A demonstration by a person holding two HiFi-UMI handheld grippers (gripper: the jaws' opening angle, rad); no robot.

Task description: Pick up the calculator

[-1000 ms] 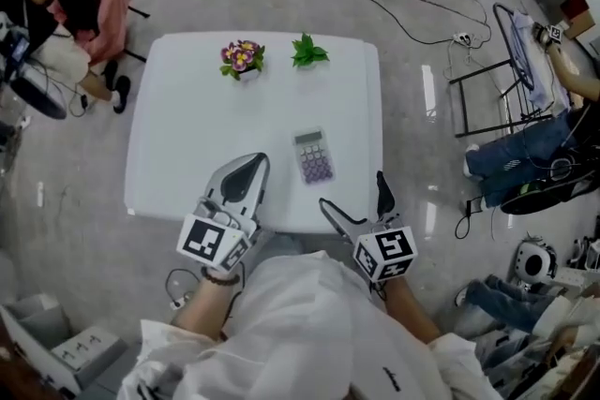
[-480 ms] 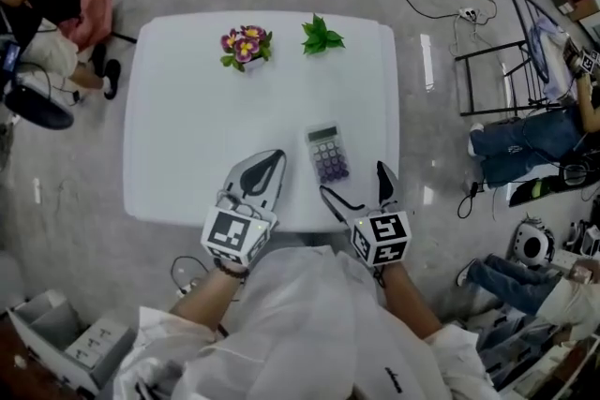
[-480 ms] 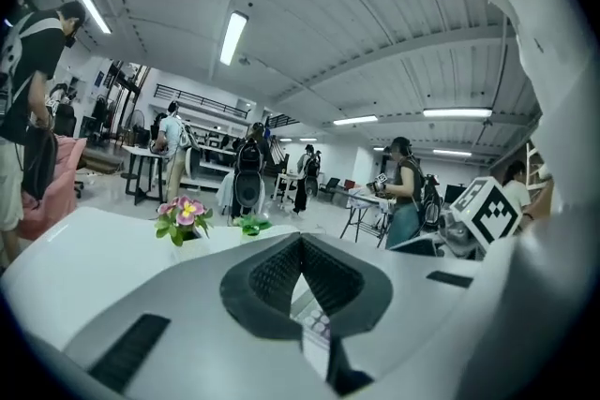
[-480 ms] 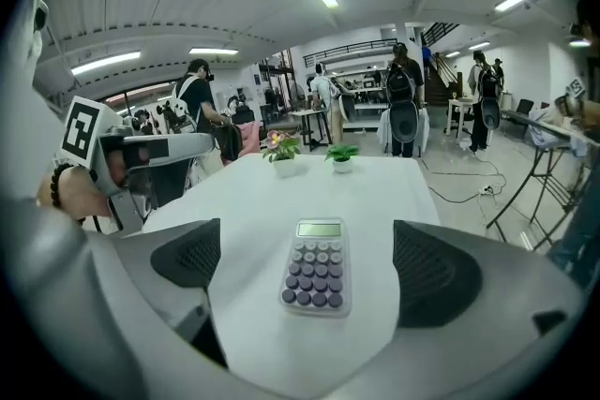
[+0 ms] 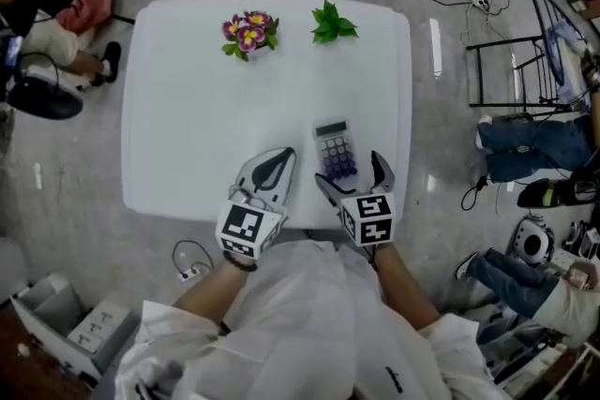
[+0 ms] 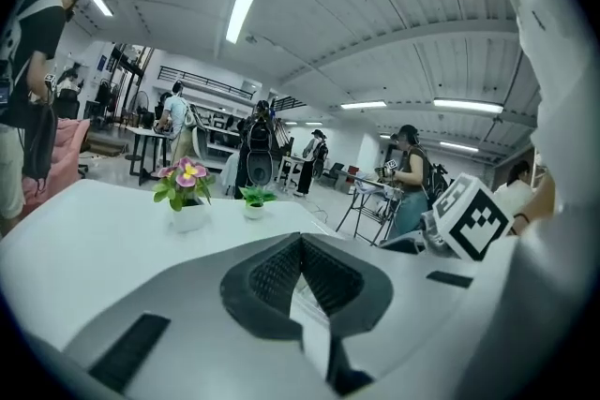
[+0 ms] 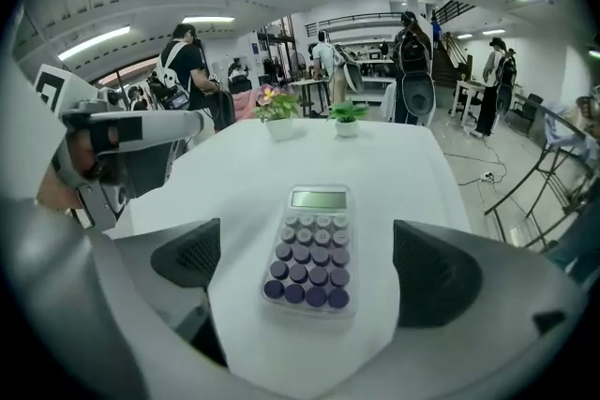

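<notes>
Lying flat, calculator (image 7: 310, 251) shows purple round keys.

Ceiling strip lights (image 6: 239, 14) high above my left fingers (image 6: 272, 281) throw bright, even light; the white table (image 7: 394, 164) beyond my right fingers (image 7: 436, 272) glows nearly washed out, with only faint shadows. Both gripper views bend hard toward dark round edges. The calculator (image 7: 311, 248) between my right fingers is sharp; the people (image 7: 187, 61) far past it are soft.
</notes>
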